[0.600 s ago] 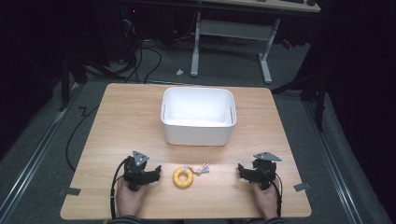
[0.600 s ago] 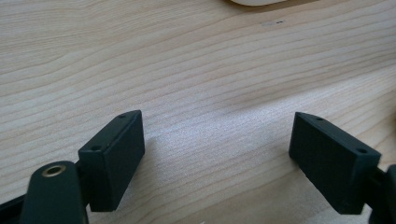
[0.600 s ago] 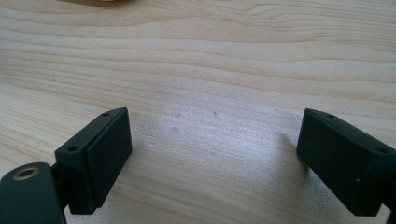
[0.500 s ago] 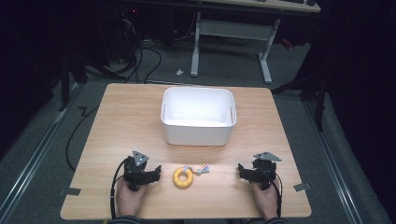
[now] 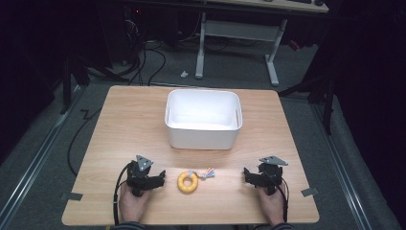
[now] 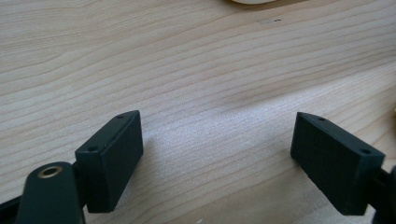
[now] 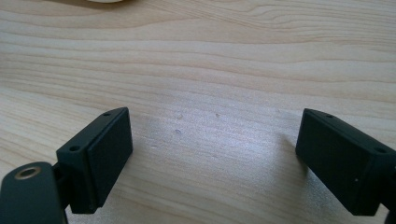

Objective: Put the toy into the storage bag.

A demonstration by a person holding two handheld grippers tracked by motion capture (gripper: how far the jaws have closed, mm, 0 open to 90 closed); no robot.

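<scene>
On the left of the high view, our left gripper (image 5: 154, 178) rests low on the wooden table (image 5: 119, 124) near its front edge, its jaws pointing right toward the middle. In the left gripper view the two black jaws stand wide apart with nothing but bare wood grain between them, so this gripper (image 6: 217, 149) holds nothing.

Just to its right lies the yellow ring toy (image 5: 187, 182), flat on the table, with a short multicoloured tassel (image 5: 206, 173) trailing off its right side toward the bin. The ring sits near the left gripper's jaw tips, not touching them, almost straight along the line the jaws point. The ring has no long axis of its own; the tassel gives the toy a slight left-to-right lean.

Behind the toy, toward the far side of the table, stands the white bin (image 5: 202, 139), open-topped and empty as far as we can see.

Farther right, our right gripper (image 5: 249, 175) rests well apart from the toy, jaws pointing left. Its own view shows this gripper (image 7: 212, 154) likewise spread wide and empty. We judge the left gripper the nearer one for a grasp.
</scene>
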